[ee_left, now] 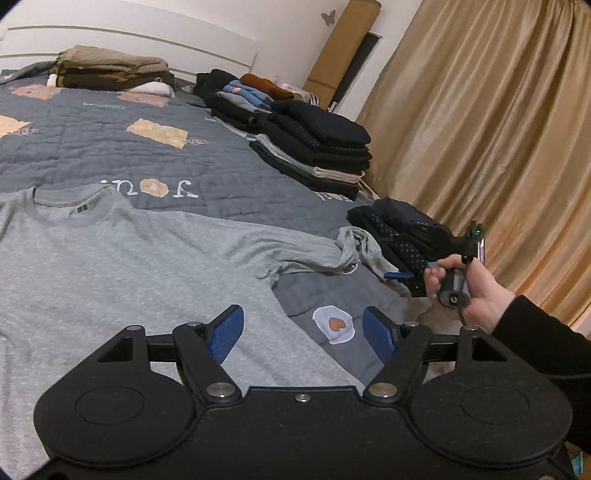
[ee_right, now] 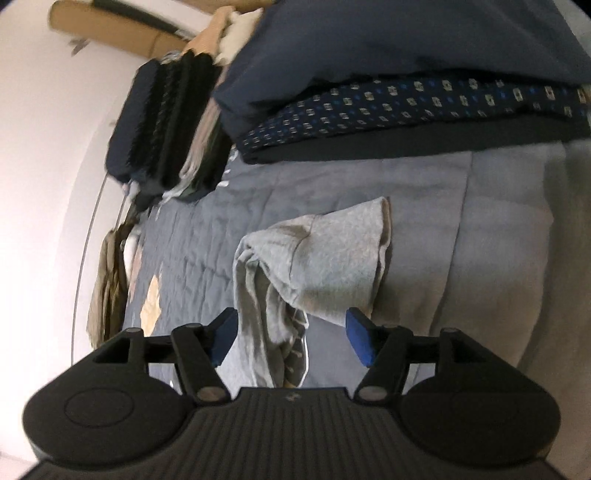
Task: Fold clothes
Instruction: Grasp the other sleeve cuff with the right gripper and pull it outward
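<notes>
Wrist cams, low over bed (ee_left: 110, 147); shared sleeve (ee_right: 314, 258).

Bed covered by grey-blue quilted bedspread (ee_left: 110, 147) with peach patches and a fried-egg motif. White curved headboard (ee_left: 129, 40) against white wall (ee_left: 288, 33); butterfly decal (ee_left: 328, 16). Gold curtain (ee_left: 498, 129) hangs at right. Tall cardboard roll (ee_left: 347, 44) leans in the corner. Warm indoor lighting.
</notes>
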